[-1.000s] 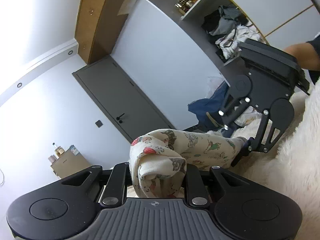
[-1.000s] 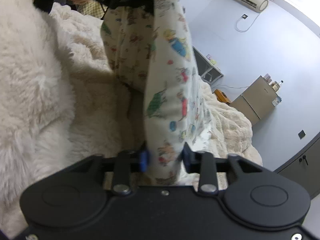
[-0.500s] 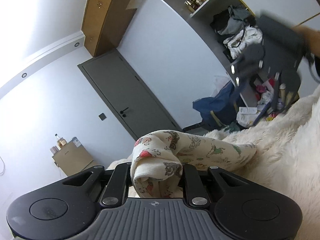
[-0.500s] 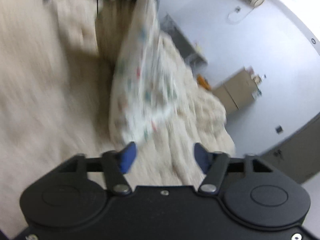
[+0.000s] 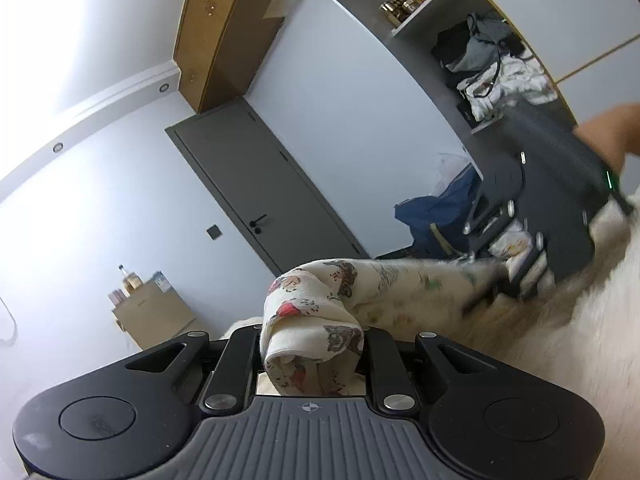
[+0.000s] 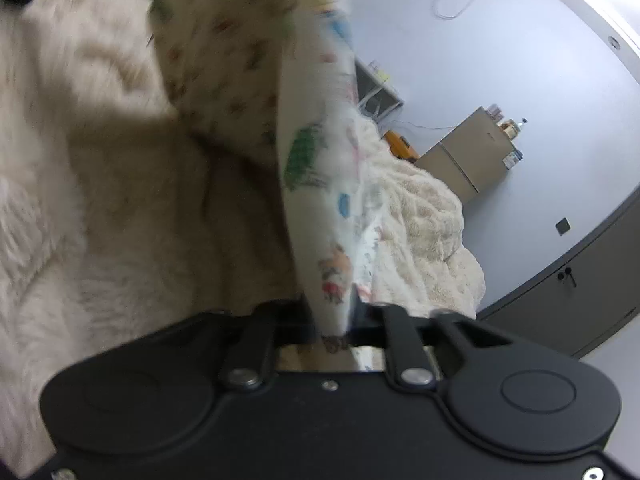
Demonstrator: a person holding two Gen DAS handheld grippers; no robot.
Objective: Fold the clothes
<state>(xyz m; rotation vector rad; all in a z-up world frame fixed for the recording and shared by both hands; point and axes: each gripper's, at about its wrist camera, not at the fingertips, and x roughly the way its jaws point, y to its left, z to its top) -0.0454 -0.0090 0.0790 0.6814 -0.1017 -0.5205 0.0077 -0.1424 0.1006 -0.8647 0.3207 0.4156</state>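
right gripper [image 6: 334,320]: clamped again on an edge of the garment [image 6: 320,168]; half a second back it was wide open with nothing in it, a second back it had the cloth. So: let go, re-grabbed at a new spot.
left gripper [image 5: 312,354]: closed on a bunched wad of the same garment [image 5: 316,320]; grip unchanged across all three moments.
right gripper seen from left view [image 5: 532,216]: blurred, low at the far right end of the cloth, down near the blanket [image 5: 560,340]; earlier it was raised clear of it.
garment: printed cream cloth, stretched between the two grippers, hanging just above the fluffy blanket [image 6: 80,200] on the bed; one end in each gripper.
blur: right view smeared, so that gripper is moving.
meaning: regrasp looks done; cloth is held at two points again, so a fold or a lay-flat can start. Judgement only.
progress: early, no fold visible yet.
risk: left bite is a thick wad, may leave a lumpy corner; right bite looks thin, might slip under tension.
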